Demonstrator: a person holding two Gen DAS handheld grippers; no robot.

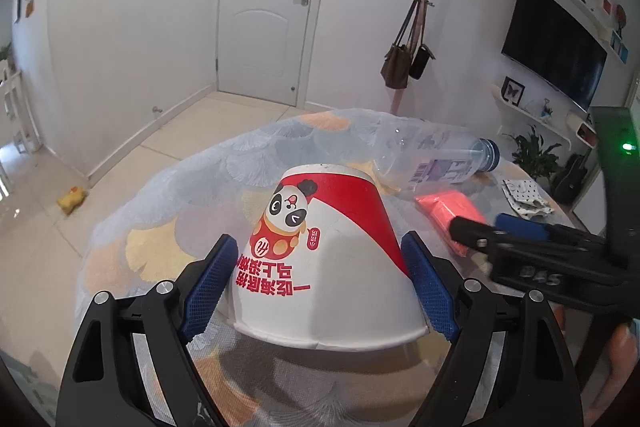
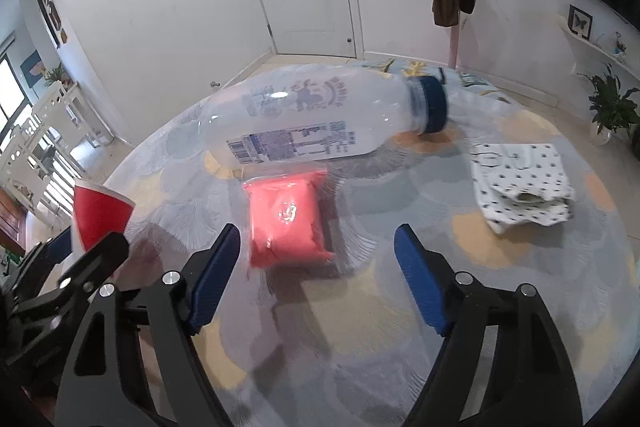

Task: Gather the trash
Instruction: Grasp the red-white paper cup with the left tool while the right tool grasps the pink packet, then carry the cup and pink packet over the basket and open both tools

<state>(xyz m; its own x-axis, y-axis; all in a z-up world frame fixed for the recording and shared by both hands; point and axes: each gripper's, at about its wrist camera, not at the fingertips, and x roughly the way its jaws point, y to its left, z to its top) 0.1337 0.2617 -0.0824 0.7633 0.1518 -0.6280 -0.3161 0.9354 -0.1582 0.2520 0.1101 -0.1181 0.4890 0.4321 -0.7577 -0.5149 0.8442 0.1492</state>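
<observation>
- Progress: early stage; nothing confirmed as collected, and no bin or bag visible in either view.
- Left gripper (image 1: 318, 239): clenched on the paper cup (image 1: 328, 291), both blue pads pressed against its sides.
- Cup position: upside down, wide rim toward the camera, over the 6 o'clock edge of the table (image 1: 160, 187); cannot tell whether lifted or resting.
- Right gripper (image 2: 316, 233): released, fingers spread, nothing touched.
- Pink packet (image 2: 288, 223): flat on the table at 12 o'clock of the right gripper, near end just between the fingertips, closer to the 9 o'clock finger.
- Plastic bottle (image 2: 320, 119): on its side at 12 o'clock of the packet, just beside it, blue cap pointing to 3 o'clock, seemingly empty.
- Dotted folded item (image 2: 520, 183): at 2 o'clock of the right gripper, apart from the packet; cannot tell whether trash.
- Yellow scrap (image 1: 72, 201): on the floor at 9 o'clock in the left wrist view, blurred.
- Judged done: cup secured.
- Judged remaining: packet pickup, bottle pickup, possibly the floor scrap, then disposal of all items.
</observation>
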